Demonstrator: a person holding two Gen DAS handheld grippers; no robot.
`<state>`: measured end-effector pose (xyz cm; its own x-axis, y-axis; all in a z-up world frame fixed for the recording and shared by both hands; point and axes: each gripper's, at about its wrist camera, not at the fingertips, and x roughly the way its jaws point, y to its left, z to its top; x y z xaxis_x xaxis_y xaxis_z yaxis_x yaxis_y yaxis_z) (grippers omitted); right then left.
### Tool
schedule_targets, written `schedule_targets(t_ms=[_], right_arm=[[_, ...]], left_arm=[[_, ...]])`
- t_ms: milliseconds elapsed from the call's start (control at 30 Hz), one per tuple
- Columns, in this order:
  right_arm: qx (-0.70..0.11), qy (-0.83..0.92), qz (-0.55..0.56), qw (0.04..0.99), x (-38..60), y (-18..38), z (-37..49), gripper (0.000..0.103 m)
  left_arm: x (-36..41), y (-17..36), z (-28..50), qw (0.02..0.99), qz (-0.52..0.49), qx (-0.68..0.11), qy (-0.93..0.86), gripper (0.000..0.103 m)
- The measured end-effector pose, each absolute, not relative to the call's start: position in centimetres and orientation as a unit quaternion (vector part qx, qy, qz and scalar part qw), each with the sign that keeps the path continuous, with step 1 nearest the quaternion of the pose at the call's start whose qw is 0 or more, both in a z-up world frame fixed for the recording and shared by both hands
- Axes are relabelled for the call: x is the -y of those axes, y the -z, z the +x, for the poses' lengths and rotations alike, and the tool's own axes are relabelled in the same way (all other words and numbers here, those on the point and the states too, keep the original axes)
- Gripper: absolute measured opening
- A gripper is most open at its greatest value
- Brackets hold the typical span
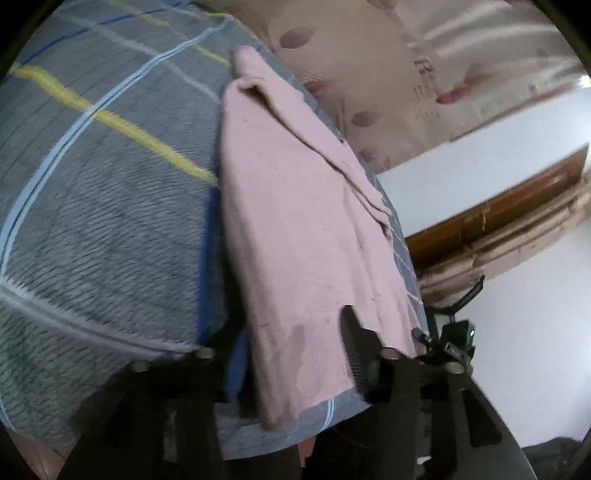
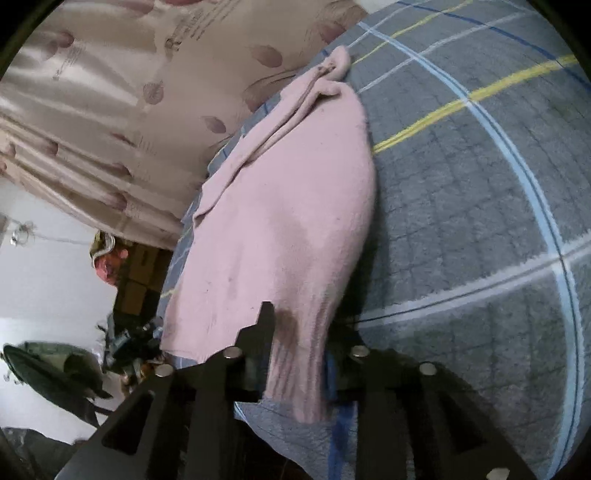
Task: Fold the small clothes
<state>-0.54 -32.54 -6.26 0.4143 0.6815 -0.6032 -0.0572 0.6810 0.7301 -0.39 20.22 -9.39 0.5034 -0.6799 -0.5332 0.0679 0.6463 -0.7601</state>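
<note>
Only the floral curtain [image 1: 406,74] carries any lettering: faint, blurred printed lines toward one o'clock in the left wrist view and eleven o'clock in the right wrist view [image 2: 192,22]. No word can be read.

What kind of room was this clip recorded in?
Probably a bedroom at home: a pink garment lies on a grey plaid blanket that looks like bedding, with leaf-print curtains and a white wall behind.
</note>
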Motion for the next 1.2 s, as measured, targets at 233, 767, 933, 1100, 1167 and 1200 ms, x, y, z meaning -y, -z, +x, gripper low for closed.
schedule_targets(t_ms=[233, 767, 933, 1100, 1167, 1200], right_arm=[[-0.487, -0.228, 0.304, 0.787, 30.9, 6.6, 0.6, 0.011], [-0.432, -0.249, 0.34, 0.797, 31.0, 5.0, -0.4, 0.01], [-0.42, -0.249, 0.354, 0.798, 31.5, 4.7, -1.3, 0.008], [-0.408, -0.249, 0.359, 0.802, 32.1, 3.9, -1.8, 0.007], [-0.407, -0.25, 0.363, 0.8, 32.3, 3.8, -1.7, 0.007], [-0.406, -0.25, 0.363, 0.801, 32.2, 3.8, -1.6, 0.007]], left_arm=[[-18.0, 10.0, 0.6, 0.8, -0.325, -0.446, 0.235, 0.009], [-18.4, 6.6, -1.3, 0.842, -0.331, -0.352, 0.24, 0.009], [-19.3, 6.8, -1.6, 0.837, -0.355, -0.341, 0.236, 0.009], [-19.8, 6.5, -1.7, 0.839, -0.356, -0.338, 0.233, 0.008], [-19.8, 6.4, -1.5, 0.84, -0.354, -0.338, 0.234, 0.009], [-19.8, 6.3, -1.4, 0.84, -0.353, -0.338, 0.235, 0.008]])
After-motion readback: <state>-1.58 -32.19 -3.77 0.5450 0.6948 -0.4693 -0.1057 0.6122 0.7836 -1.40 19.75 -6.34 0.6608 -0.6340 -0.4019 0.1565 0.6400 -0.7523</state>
